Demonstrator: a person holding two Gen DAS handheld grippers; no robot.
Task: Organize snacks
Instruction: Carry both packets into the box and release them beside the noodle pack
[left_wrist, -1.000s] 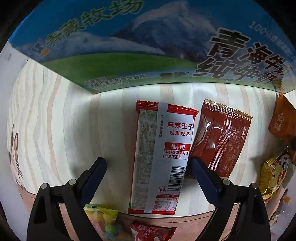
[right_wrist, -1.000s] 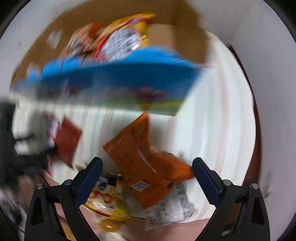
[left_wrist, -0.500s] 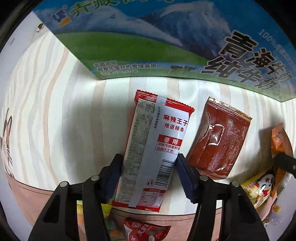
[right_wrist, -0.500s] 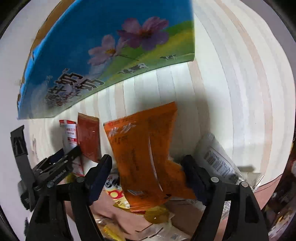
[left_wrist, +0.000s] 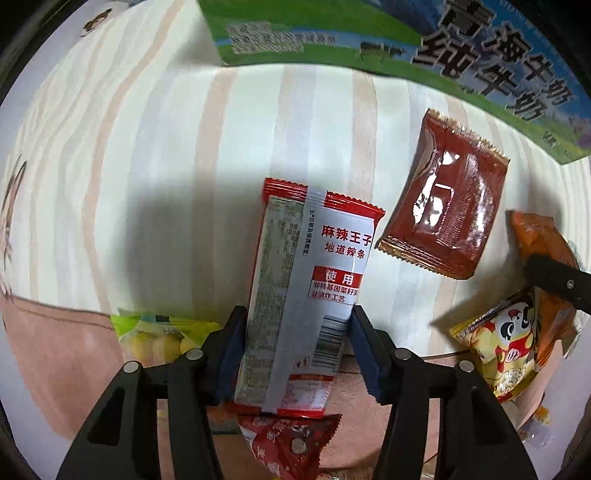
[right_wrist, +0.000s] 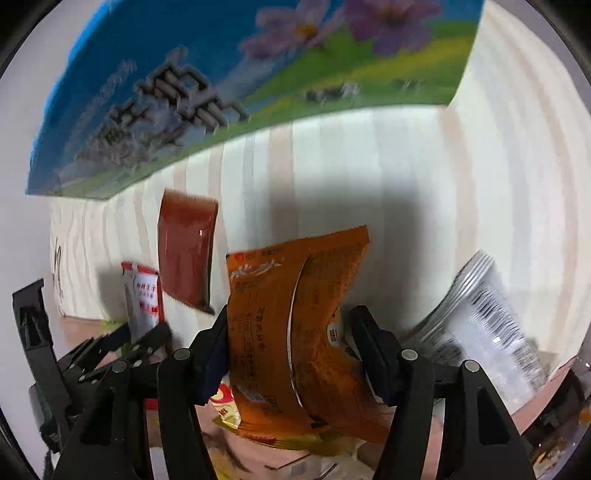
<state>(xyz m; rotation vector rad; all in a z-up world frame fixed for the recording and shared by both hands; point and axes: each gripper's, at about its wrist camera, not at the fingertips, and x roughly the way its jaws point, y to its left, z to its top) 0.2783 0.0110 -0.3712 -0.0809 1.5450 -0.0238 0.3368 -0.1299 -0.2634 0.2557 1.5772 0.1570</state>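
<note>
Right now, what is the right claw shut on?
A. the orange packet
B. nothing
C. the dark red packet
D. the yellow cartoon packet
A: in the right wrist view the right claw has both fingers pressed on the orange packet, while the dark red packet lies apart on the table.

- Red-and-white snack packet (left_wrist: 310, 291), centre of the left wrist view: reads "麻辣王子", "地道辣条", and "使用" on a red band; a barcode sits below.
- Milk carton box (left_wrist: 491, 55), at 1 o'clock: large characters "青海牛奶" and "纯牛奶", partly cropped.
- Orange packet (right_wrist: 295, 317), right wrist view: print blurred, possibly a QR code at 4 o'clock.
- Clear wrapper (right_wrist: 480, 325): barcode, digits illegible.
</note>
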